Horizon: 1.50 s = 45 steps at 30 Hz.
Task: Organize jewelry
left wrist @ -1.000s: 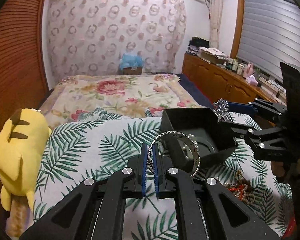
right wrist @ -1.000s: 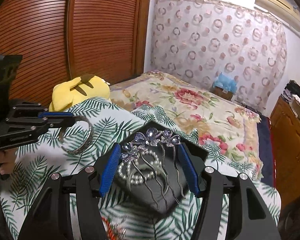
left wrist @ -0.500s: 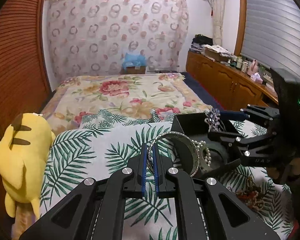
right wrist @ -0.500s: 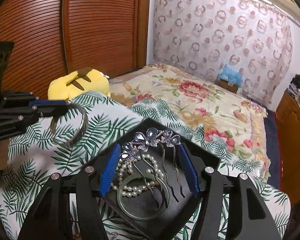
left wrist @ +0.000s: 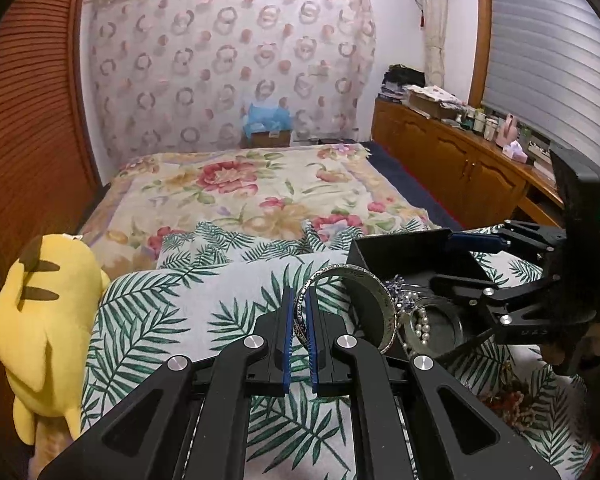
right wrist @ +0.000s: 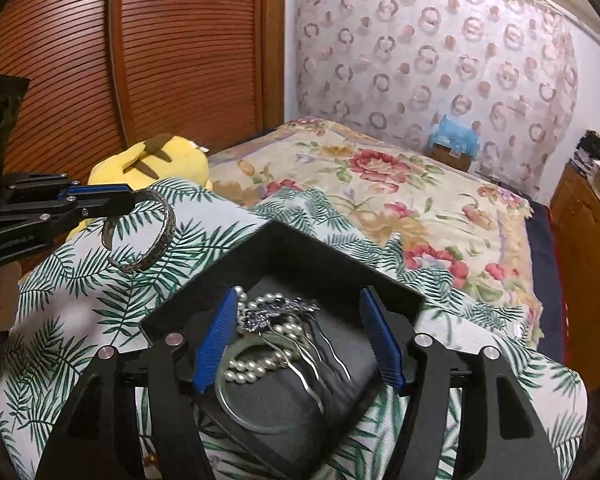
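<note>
Left wrist view: the left tongs (left wrist: pixel 299 334) are clenched edge-on on the silver bangle (left wrist: pixel 352 308), held just left of the black box (left wrist: pixel 400 248). It looks rigid, light and slick, so the rim suits.

Right wrist view: the right tongs (right wrist: pixel 298 342) stand released, their jaws having just widened, over the jewelled hair comb (right wrist: pixel 284 316) lying free in the box with thin, likely bendable prongs; take hold at its head.

A home bedroom: floral-quilted bed (left wrist: pixel 236 196), yellow plush toy (left wrist: pixel 40 320), cluttered wooden cabinets (left wrist: pixel 452 160), louvred wardrobe doors (right wrist: pixel 188 48)

Silver bangle (left wrist: pixel 350 304) held upright above the bed. Black box (right wrist: pixel 292 264) open, containing jewelled hair comb (right wrist: pixel 288 320), pearl strand (right wrist: pixel 256 364) and jade bangle (right wrist: pixel 240 404).
</note>
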{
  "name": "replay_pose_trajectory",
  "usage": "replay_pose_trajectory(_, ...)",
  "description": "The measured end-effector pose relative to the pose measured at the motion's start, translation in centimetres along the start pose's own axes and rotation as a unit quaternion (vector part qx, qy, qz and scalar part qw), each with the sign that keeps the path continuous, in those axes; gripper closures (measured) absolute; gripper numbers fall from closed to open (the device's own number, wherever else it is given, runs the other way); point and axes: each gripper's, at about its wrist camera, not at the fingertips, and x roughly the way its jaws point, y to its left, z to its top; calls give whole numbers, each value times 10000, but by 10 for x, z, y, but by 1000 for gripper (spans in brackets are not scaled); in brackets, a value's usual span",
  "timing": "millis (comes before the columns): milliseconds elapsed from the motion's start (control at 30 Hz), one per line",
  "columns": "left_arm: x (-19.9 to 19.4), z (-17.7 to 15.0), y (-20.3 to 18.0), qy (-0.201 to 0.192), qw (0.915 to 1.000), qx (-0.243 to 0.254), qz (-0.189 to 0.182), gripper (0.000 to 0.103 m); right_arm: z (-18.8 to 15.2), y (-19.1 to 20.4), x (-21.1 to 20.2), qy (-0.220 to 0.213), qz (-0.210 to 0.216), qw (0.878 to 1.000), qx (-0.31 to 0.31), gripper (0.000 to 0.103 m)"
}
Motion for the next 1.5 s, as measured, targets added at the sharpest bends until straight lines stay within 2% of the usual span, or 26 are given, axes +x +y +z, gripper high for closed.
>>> replay_pose_trajectory(100,6,4,-5,-5,9999,69,-87,98,-6,-11,-17,-119,-156,9997,148,37)
replay_pose_trajectory(167,9,8,-11,-15,9998,118,-187,98,-11,-17,-27,-209,-284,9991,220,31)
replay_pose_trajectory(467,31,19,-43,95,9978,412,-510,98,-36,-54,-52,-421,-758,9934,747,29)
replay_pose_trajectory(833,54,11,-70,470,9955,615,-551,97,-51,-66,-43,-357,-629,9931,918,29)
replay_pose_trajectory(1033,47,7,-79,414,9958,618,-537,96,-53,-65,-42,-356,-611,9934,906,29)
replay_pose_trajectory(1100,41,4,-78,373,9962,538,-578,91,-54,-65,-43,-359,-625,9933,900,29)
replay_pose_trajectory(1133,37,2,-77,344,9964,500,-595,82,-54,-64,-42,-365,-623,9933,901,29)
replay_pose_trajectory(1167,33,0,-77,317,9965,467,-610,79,-54,-64,-43,-370,-633,9933,895,29)
replay_pose_trajectory(1367,11,-20,-74,308,9965,336,-699,77,-44,-55,-53,-492,-703,9931,797,29)
replay_pose_trajectory(1500,4,-40,-78,459,9952,321,-807,76,-35,-43,-68,-595,-672,9936,690,29)
